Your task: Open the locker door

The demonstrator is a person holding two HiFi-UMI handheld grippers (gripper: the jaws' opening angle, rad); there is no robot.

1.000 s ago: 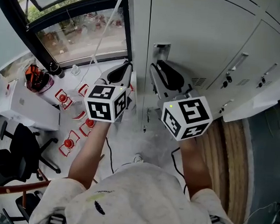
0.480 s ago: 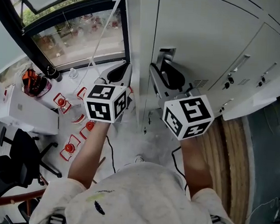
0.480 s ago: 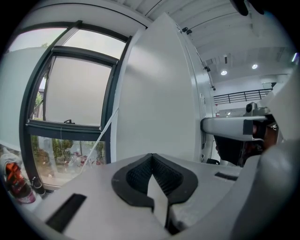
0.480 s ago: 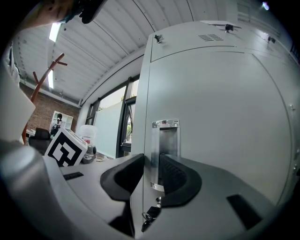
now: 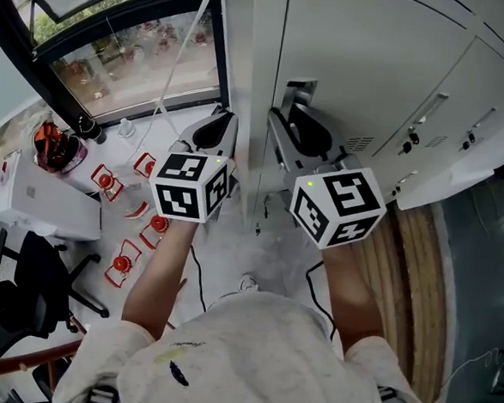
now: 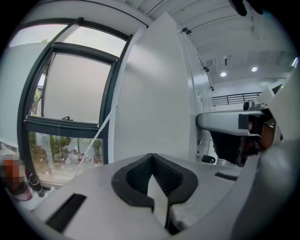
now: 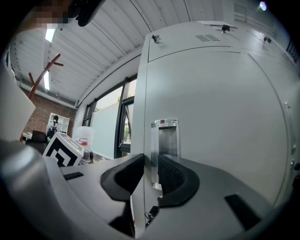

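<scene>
The locker door [image 7: 211,117] stands upright straight ahead of my right claw [image 7: 151,159]. Its recessed metal handle [image 7: 166,136] sits close to the door's left edge. The claw is parted to a middling gap and straddles that edge at the handle, one pad on the outer side and the other over the handle plate. I don't think the pads are pressing on anything, so I count it as holding nothing.

My left claw [image 6: 153,161] is closed tip to tip and empty. It hangs beside the locker's side panel [image 6: 154,93], with the window [image 6: 70,93] off to its left.

I judge the door to be thin painted sheet metal: light, stiff and slick on its flat face. It should swing on a fixed arc, not pull straight out. The handle recess is the only real purchase, so I'd close on its lip and follow the arc.

The hinges don't show. A small dark thing low under the handle may be a lock, but the claw body covers most of it. I can't say whether the door is latched or just ajar.
</scene>
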